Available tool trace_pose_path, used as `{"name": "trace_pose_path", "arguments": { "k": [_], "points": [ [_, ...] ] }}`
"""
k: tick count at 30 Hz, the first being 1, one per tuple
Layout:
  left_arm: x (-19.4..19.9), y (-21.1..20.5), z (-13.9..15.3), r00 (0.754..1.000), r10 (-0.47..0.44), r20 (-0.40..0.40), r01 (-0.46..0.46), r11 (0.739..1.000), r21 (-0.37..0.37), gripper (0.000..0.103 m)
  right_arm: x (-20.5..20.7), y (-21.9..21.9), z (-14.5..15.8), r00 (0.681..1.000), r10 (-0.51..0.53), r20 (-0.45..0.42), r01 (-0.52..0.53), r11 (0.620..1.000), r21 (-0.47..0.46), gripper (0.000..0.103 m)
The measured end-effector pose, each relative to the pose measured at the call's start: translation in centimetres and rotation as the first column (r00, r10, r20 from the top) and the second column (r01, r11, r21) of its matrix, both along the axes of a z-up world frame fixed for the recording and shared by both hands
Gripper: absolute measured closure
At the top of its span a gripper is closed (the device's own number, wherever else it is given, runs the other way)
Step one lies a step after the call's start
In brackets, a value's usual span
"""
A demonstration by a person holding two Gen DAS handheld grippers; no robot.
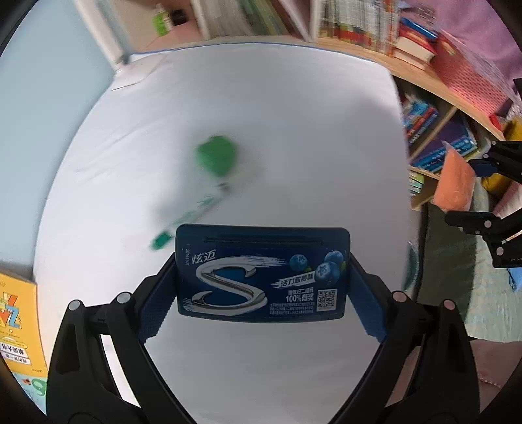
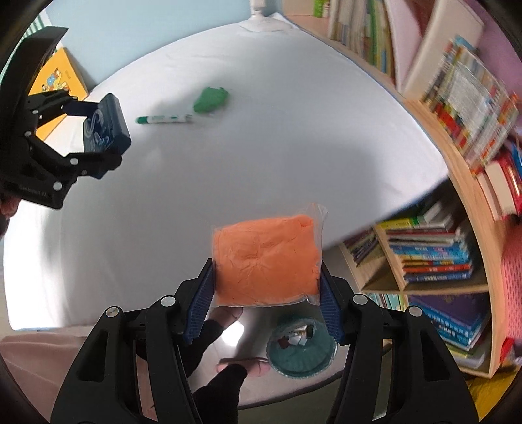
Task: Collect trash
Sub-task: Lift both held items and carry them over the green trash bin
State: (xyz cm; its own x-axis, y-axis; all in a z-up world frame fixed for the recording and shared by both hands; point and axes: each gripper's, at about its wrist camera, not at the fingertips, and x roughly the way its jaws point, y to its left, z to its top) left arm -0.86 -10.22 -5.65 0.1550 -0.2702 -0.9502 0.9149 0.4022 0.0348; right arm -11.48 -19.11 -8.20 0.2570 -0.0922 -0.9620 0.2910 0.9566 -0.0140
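Bin (image 2: 301,354) right view only | left fingers (image 1: 262,277) clamp gum pack (image 1: 262,274) | right fingers (image 2: 266,280) clamp orange bag (image 2: 266,261)

A bench (image 2: 277,156) under a smooth white cover fills the middle of both views, evenly lit, with a soft shadow across its near right part. Behind it stands a pale blue wall (image 2: 146,29). Along the right side runs a light wooden bookshelf (image 2: 469,192), its compartments packed with upright and stacked colourful books. A pink-violet wall (image 1: 469,29) shows above the shelf. A yellow book (image 1: 19,313) lies at the bench's left edge.
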Motion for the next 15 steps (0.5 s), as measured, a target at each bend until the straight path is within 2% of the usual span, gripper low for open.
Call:
{"name": "trace_pose_path", "arguments": {
  "k": [7, 15],
  "points": [
    [-5.8, -3.8, -0.3, 0.996, -0.089, -0.02, 0.089, 0.996, -0.009, 0.012, -6.2, -2.1, 0.2, 0.997, -0.074, 0.005, 0.074, 0.997, 0.005, 0.044],
    [-14.0, -7.7, -0.4, 0.975, -0.22, -0.027, 0.22, 0.976, 0.002, 0.012, -13.8, -3.8, -0.2, 0.985, -0.172, 0.001, 0.172, 0.985, 0.018, 0.044]
  ]
}}
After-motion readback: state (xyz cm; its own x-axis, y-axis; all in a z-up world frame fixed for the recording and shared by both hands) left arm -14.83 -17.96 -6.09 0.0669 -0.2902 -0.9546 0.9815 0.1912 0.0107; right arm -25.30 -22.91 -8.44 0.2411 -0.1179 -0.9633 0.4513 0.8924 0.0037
